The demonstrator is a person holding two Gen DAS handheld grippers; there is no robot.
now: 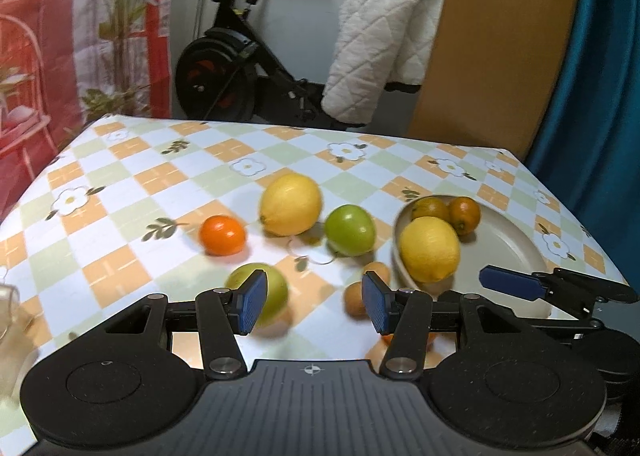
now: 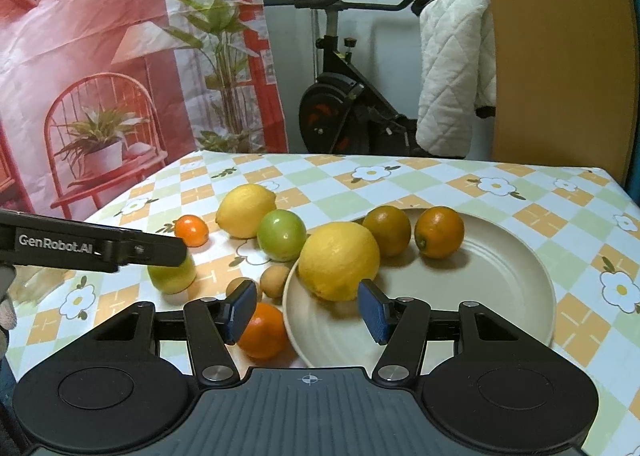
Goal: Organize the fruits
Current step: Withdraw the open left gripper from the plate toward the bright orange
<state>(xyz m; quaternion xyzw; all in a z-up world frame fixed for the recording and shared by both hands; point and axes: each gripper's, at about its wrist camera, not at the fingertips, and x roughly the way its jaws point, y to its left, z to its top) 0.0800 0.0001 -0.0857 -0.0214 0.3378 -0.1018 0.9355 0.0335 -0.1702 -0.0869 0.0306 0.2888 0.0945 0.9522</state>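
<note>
The left tool (image 1: 314,306) is hanging over the table (image 1: 132,192) with its pads apart and nothing between them; its left pad is covering part of a yellow-green fruit (image 1: 276,290), and its right pad is hiding part of two small tan fruits (image 1: 354,298). An orange behind the right finger is showing only as a sliver. The right tool (image 2: 306,310) is also standing apart and gripping nothing, its left pad overlapping an orange (image 2: 264,332) beside the plate (image 2: 500,288). On the plate are lying a lemon (image 2: 338,260) and two dark orange fruits (image 2: 438,232), touching or merely close, hard to say. Off the plate are sitting a second lemon (image 2: 244,210), a green fruit (image 2: 282,236) and a small orange (image 2: 192,230). The left view is blurring slightly, and the near table edge is being cut off by both tools
</note>
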